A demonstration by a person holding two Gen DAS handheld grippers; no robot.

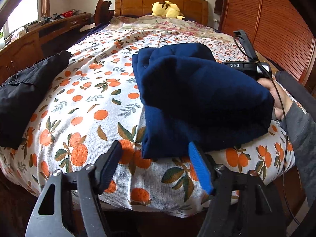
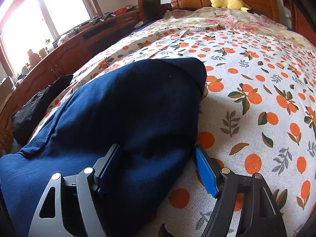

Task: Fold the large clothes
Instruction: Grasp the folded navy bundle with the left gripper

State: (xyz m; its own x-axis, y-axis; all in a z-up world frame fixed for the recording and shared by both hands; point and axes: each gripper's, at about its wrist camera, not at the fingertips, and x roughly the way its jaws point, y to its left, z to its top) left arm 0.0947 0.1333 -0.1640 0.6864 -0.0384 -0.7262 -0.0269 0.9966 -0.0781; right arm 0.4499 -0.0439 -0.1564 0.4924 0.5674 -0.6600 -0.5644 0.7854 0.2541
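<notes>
A folded navy blue garment lies on the orange-print bedspread near the bed's front edge. My left gripper is open, its jaws just in front of the garment's near left corner, with nothing between them. My right gripper is open with its jaws either side of the garment's near right edge; the fabric lies between the fingers. In the left wrist view the right gripper's body and the hand holding it show at the garment's right side.
A black garment lies at the bed's left edge. A yellow plush toy sits by the wooden headboard. A wooden dresser runs along the left, a slatted wooden wardrobe on the right.
</notes>
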